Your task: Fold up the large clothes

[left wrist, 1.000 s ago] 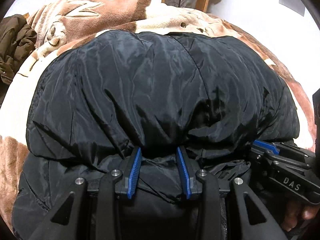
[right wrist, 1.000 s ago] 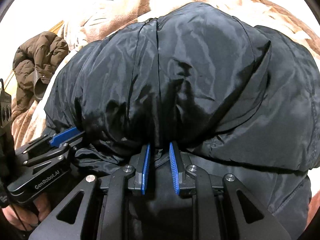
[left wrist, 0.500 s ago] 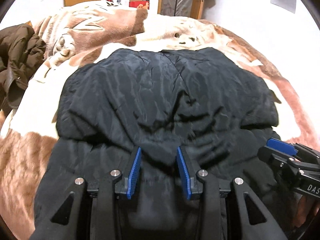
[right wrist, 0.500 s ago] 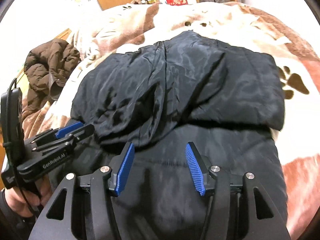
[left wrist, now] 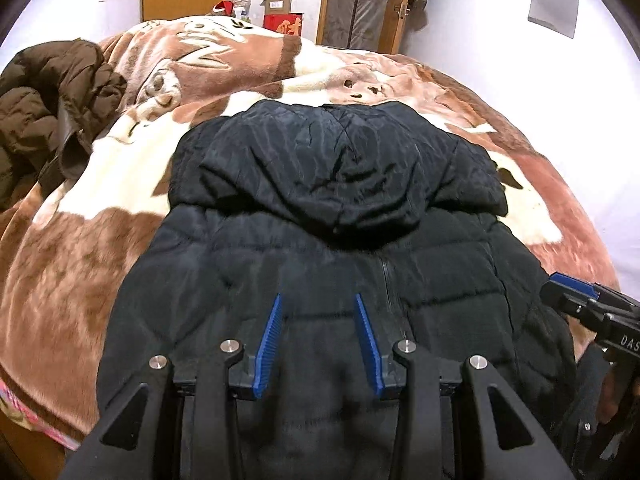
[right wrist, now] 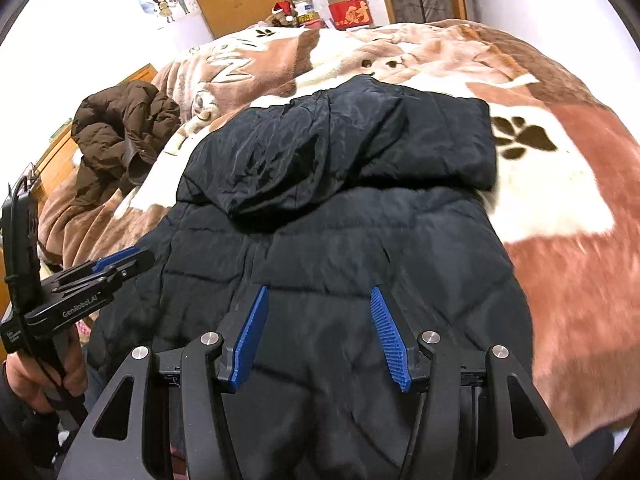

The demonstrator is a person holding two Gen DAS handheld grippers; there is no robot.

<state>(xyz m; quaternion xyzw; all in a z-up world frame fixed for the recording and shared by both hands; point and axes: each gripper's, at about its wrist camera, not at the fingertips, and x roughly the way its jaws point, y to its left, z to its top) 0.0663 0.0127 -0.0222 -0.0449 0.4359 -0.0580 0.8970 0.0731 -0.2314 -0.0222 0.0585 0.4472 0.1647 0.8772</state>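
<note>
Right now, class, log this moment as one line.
left gripper: opening, empty | right gripper: open, empty | black puffer jacket: folded on blanket

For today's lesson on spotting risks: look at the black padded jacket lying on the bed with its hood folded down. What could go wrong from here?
1. The hood lies loose and puffy on the black jacket, held by nothing; it may well spring back.
2. Both the left hand-held gripper and the right hand-held gripper hold nothing, the left one's jaws opening, so a poor re-grip on the slick fabric could slip.
3. The plush blanket may drag and bunch the next fold.
</note>
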